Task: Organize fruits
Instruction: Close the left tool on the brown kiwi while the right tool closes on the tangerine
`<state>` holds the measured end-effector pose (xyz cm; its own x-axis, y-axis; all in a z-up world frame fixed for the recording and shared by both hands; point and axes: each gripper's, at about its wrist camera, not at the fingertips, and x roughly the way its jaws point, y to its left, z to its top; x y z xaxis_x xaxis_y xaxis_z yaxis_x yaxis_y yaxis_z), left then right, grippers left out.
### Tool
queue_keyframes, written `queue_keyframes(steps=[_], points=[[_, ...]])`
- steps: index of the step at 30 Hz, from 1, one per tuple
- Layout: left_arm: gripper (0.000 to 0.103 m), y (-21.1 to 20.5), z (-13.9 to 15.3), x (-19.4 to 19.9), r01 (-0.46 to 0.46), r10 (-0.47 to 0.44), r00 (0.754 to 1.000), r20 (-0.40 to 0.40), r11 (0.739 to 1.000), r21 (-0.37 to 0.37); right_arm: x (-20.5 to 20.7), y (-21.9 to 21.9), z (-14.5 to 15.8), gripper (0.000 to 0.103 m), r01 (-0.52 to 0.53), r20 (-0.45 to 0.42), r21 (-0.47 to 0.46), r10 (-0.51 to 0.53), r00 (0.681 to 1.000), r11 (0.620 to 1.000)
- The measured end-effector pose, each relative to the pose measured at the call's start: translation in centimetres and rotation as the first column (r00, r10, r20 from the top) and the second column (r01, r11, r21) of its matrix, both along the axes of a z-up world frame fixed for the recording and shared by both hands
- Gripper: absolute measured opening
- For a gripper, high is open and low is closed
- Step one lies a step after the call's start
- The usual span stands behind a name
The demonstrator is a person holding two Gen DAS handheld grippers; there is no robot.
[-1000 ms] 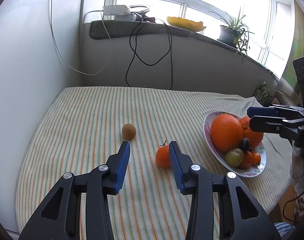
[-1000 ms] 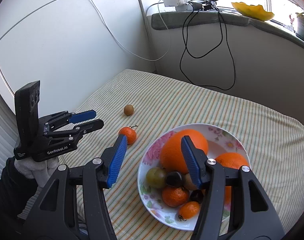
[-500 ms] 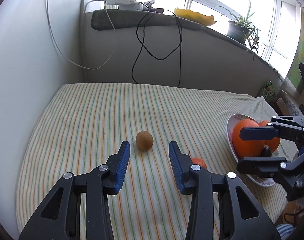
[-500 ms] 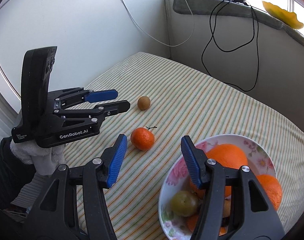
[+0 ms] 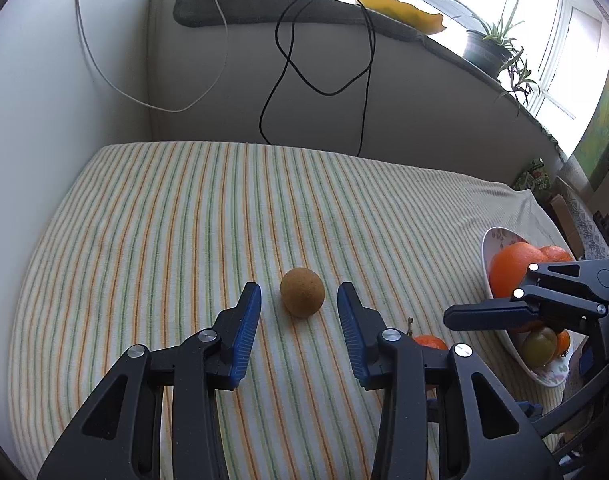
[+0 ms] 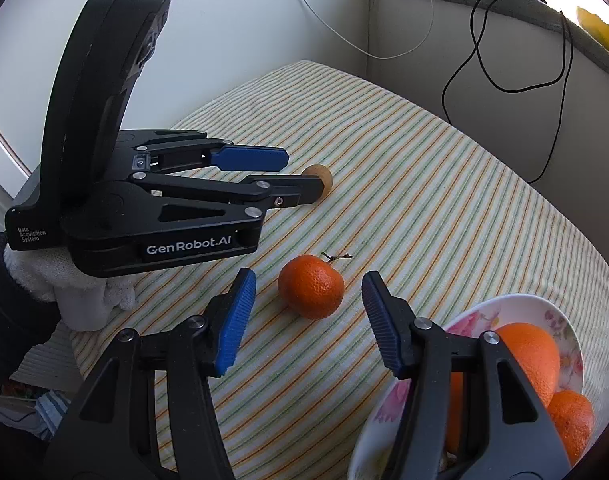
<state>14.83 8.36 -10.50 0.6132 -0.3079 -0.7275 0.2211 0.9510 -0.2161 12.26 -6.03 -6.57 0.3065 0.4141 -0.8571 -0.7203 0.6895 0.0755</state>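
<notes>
A small round brown fruit (image 5: 302, 291) lies on the striped cloth-covered desk (image 5: 184, 220), between the left gripper (image 5: 299, 311)'s parted jaws, which have just been closing yet touch nothing. Just beside that fruit, toward the flowered white bowl (image 6: 516, 306) of oranges, an orange stemmed tangerine (image 6: 311, 286) sits between the right gripper (image 6: 309, 314)'s wider, also closing jaws, untouched.

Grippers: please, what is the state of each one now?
Left gripper: open, holds nothing; kiwi just ahead of the tips.
Right gripper: open, jaws just closing; mandarin between them, untouched.
</notes>
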Motion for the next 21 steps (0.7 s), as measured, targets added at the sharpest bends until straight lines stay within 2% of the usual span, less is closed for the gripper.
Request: queue_keyframes(steps=[1,2,6,12,21], points=[[0.036,0.0,-0.2,0.3,0.005,-0.005,1.0,-0.007,1.0,-0.003,0.1,0.2,-0.2,0.047,-0.006,-0.007,-0.008,0.005,1.0,1.0],[0.036,0.0,-0.3,0.4,0.007,-0.007,1.0,-0.013,1.0,-0.002,0.2,0.4,-0.4,0.045,-0.011,-0.013,-0.018,0.011,1.0,1.0],[0.036,-0.1,-0.5,0.8,0.018,-0.018,1.0,-0.019,1.0,0.0,0.5,1.0,-0.9,0.044,-0.017,-0.011,-0.051,0.017,1.0,0.999],[0.025,-0.3,-0.7,1.2,0.03,-0.03,0.999,-0.026,1.0,0.005,0.6,1.6,-1.3,0.04,-0.027,0.001,-0.09,0.027,1.0,0.996],[0.024,-1.6,-0.3,1.3,0.039,-0.039,0.999,-0.004,0.999,0.036,0.7,1.7,-1.1,0.039,-0.027,0.021,-0.084,0.029,0.999,0.996]])
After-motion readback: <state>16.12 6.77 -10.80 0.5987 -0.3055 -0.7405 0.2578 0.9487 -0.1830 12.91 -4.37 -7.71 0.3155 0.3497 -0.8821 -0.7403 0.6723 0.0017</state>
